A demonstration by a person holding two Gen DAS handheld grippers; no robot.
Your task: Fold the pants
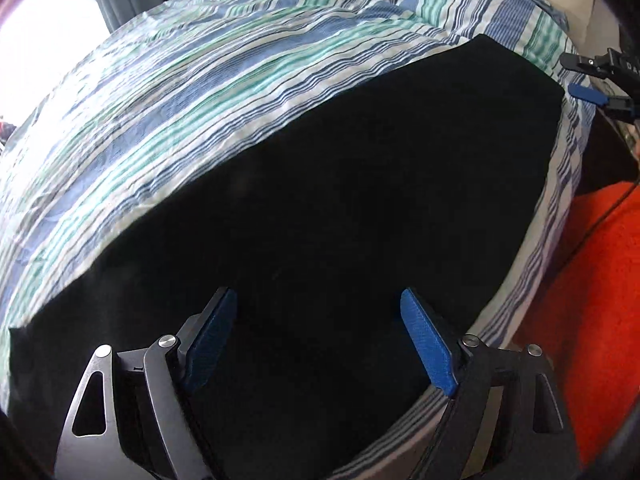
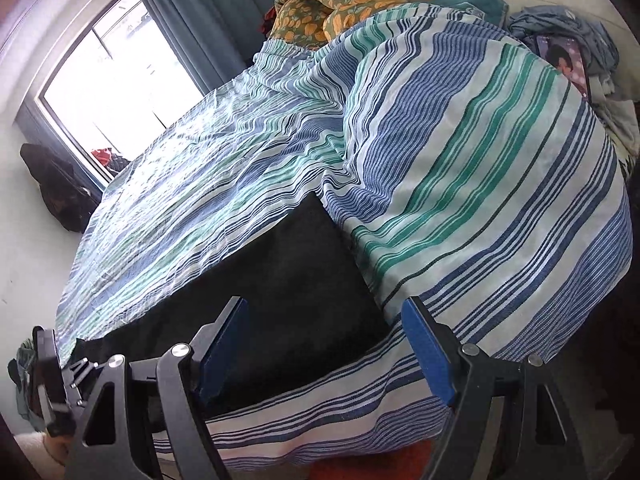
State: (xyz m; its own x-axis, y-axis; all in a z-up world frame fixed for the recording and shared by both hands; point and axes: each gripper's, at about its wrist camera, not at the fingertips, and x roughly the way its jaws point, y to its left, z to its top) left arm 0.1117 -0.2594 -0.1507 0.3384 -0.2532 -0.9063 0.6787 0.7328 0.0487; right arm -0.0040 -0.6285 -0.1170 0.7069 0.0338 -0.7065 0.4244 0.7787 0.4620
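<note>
The black pants (image 1: pixel 320 208) lie flat as a long dark strip on the striped bedsheet (image 1: pixel 180 92), near the bed's front edge. My left gripper (image 1: pixel 320 304) is open and empty, hovering just above the near end of the pants. My right gripper (image 2: pixel 324 316) is open and empty above the other end of the pants (image 2: pixel 280 280). The right gripper also shows in the left wrist view (image 1: pixel 576 76) past the far end of the pants, at the right edge.
A striped pillow or bunched duvet (image 2: pixel 480 184) rises right beside the pants' far end. An orange-red fabric (image 1: pixel 592 280) lies beside the bed. A floral blanket (image 2: pixel 328 8), loose clothes (image 2: pixel 580 36) and a window (image 2: pixel 112 72) are beyond.
</note>
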